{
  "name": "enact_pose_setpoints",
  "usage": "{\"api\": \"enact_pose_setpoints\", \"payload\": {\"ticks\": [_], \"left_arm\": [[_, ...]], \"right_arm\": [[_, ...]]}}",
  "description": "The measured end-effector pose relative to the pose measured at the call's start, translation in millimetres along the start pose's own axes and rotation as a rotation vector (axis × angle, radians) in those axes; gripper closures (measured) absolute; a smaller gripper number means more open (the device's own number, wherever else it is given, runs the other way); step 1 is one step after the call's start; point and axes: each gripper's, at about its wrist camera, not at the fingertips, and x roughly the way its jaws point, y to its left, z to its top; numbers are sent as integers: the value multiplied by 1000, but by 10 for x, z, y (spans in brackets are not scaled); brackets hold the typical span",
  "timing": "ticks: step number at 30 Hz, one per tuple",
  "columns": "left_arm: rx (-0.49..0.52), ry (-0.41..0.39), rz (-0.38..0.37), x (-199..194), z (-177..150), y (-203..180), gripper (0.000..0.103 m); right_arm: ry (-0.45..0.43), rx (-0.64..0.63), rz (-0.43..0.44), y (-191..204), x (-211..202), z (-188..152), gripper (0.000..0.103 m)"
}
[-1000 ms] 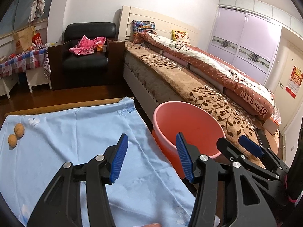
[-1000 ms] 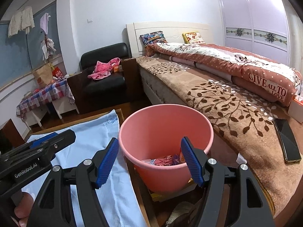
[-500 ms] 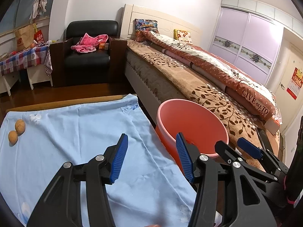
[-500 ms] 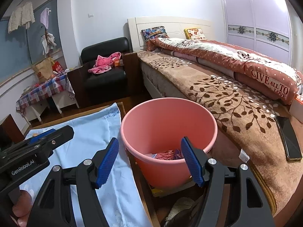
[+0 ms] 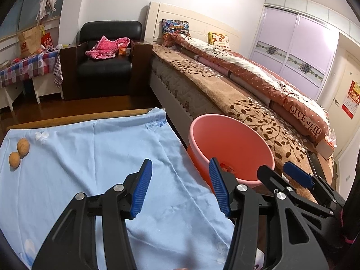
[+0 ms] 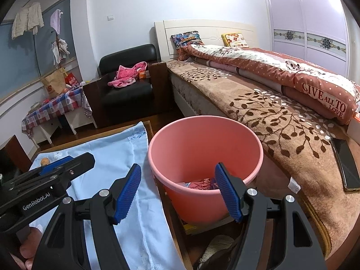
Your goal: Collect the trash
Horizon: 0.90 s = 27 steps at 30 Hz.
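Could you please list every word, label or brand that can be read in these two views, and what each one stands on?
"GIVE ALL TO LOVE": on the quilt lying on the bed.
"GenRobot.AI": on the left gripper body, seen in the right wrist view.
Too small or blurred to read: the red wall calendar, the brown paper bag's logo, the orange box.

The red polka-dot quilt (image 6: 315,83) on the bed bore white lettering reading "GIVE ALL TO LOVE". The left hand-held gripper (image 6: 67,164), seen from the right wrist, carried the white brand name "GenRobot.AI" on its black body.
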Motion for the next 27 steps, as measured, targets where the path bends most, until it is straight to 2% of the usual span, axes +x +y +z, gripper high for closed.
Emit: {"api": "enact_pose_setpoints", "payload": {"ticks": [27], "left_arm": [[0, 20, 0, 60, -24, 14, 50]], "right_arm": [[-12, 1, 31, 53, -26, 17, 36]]}}
